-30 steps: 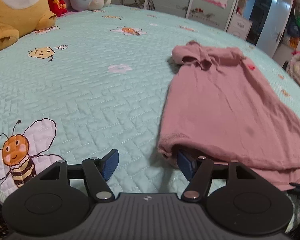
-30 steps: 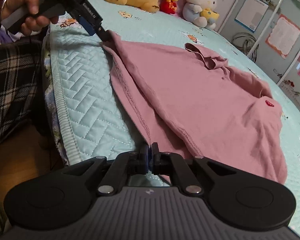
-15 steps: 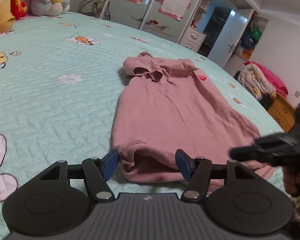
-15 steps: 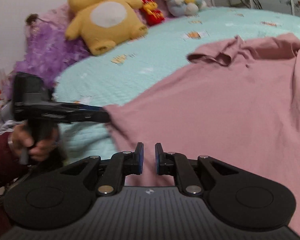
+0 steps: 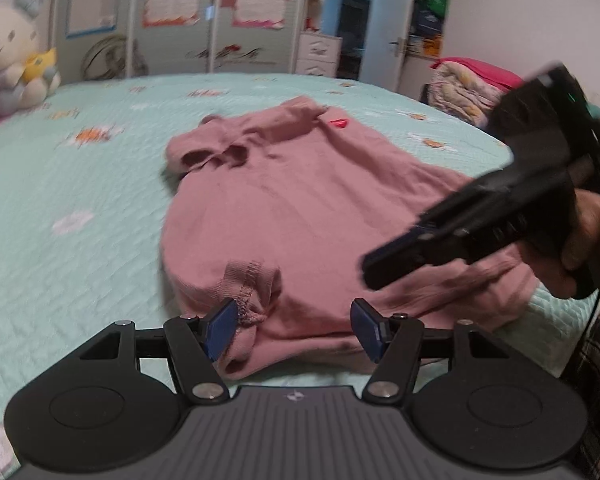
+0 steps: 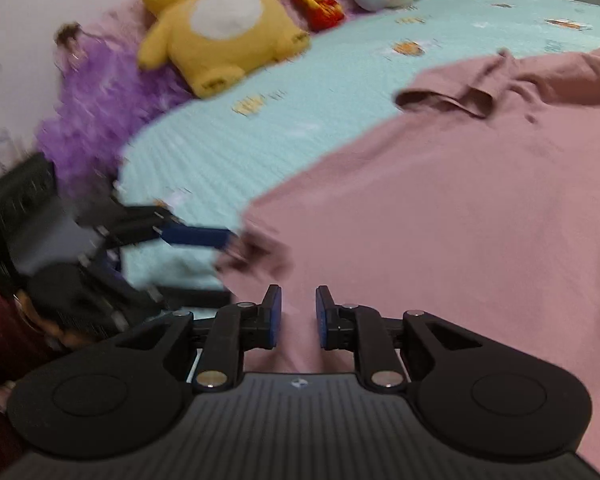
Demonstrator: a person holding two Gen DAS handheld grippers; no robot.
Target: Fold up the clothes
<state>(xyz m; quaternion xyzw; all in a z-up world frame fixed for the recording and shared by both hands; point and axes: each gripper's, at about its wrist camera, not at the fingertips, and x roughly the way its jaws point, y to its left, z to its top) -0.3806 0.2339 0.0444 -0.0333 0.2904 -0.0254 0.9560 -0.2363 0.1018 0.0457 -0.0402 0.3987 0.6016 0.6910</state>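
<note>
The pink garment (image 5: 300,208) lies spread at the near edge of the bed (image 5: 80,200), hem nearest. The left tongs (image 5: 292,330) stand released, straddling the bunched hem corner. The right tongs (image 6: 298,316), just opened, grasp nothing, fabric lying between them; presumably the hem was released for regripping.

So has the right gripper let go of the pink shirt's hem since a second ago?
Yes. The right gripper has just been opening, its jaws now apart above the pink shirt, nothing pinched.

Matt pink cloth shirt (image 5: 300,208) on quilted, stitched cloth bedspread (image 5: 80,200).
</note>
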